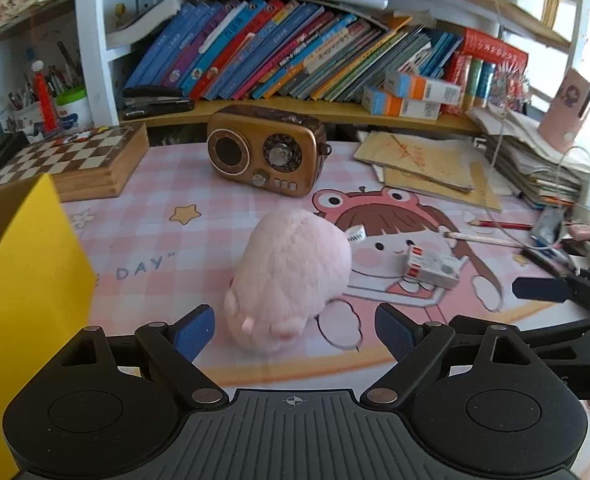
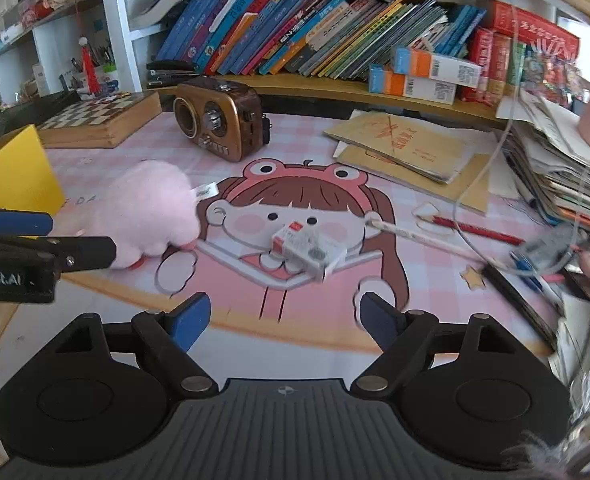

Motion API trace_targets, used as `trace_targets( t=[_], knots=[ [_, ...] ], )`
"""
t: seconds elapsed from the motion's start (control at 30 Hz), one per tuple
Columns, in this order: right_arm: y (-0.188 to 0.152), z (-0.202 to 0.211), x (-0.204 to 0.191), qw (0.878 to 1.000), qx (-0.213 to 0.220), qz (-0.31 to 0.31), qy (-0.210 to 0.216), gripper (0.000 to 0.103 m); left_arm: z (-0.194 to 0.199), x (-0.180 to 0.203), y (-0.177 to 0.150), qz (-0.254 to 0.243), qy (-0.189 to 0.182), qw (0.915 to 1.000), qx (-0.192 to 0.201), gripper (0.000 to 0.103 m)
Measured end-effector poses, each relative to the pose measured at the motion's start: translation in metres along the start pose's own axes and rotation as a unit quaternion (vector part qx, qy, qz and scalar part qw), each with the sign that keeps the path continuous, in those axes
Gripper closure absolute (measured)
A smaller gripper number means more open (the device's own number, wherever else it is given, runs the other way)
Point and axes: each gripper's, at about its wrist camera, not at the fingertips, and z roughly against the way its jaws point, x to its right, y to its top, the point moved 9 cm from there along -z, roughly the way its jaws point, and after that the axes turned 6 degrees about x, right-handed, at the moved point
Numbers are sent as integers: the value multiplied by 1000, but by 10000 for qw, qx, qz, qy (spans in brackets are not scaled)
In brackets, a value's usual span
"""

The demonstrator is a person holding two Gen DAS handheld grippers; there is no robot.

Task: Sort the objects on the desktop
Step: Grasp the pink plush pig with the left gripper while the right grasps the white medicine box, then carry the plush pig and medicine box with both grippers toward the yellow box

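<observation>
Two pairs of tongs are seen low over the tabletop (image 2: 95,312), one for each hand. Both are spread wide, and nothing is held in either. Just ahead of the left tongs (image 1: 295,330) one pink plush toy (image 1: 291,280) is lying on the pink checked mat. It is stretched out longways, running away from the left camera and a little to the right. Its small pink feet are at the near end, close between the blue pads, and its white tag is at the far end. Ahead of the right tongs (image 2: 283,318) one small white and red box (image 2: 307,248) is found, lying flat on the cartoon girl. Its long side is slanted, with the red end up and to the left. Two pencils (image 2: 475,230) are laid near it on the right. One brown radio (image 2: 219,120), one chessboard box (image 2: 103,120) and one yellow box (image 1: 27,280) are also seen.
</observation>
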Motion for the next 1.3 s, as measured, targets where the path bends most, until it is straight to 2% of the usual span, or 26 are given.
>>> trace_targets(
  t=[0.13, 0.37, 0.57, 0.63, 0.7, 0.73, 0.8, 0.87, 1.3],
  knots=[
    [3, -27, 6, 9999, -116, 77, 13, 20, -27, -1, 3, -15, 113, 9999, -130, 11],
    [6, -57, 15, 9996, -266, 97, 24, 19, -56, 4, 5, -378, 186, 9989, -188, 11],
    [7, -70, 17, 9997, -203, 148, 65, 21, -72, 5, 6, -191, 70, 9994, -288, 14],
    [9, -71, 16, 9997, -118, 206, 97, 31, -78, 4, 5, -105, 33, 9993, -347, 20],
    [12, -71, 15, 9996, -43, 253, 127, 46, -80, 3, 5, -28, -33, 9993, -370, 26],
    [13, -72, 15, 9996, -28, 255, 132, 49, -81, 3, 6, -5, -74, 9993, -368, 27],
    [15, -71, 14, 9995, -6, 248, 186, 66, -80, 3, 7, 4, -117, 9993, -367, 33],
    [16, -70, 13, 9994, 3, 239, 257, 73, -78, 2, 7, 5, -122, 9992, -372, 36],
    [20, -42, 10, 9986, 120, -206, 480, 76, -15, -11, 18, 724, -223, 9971, 49, 37]
  ],
)
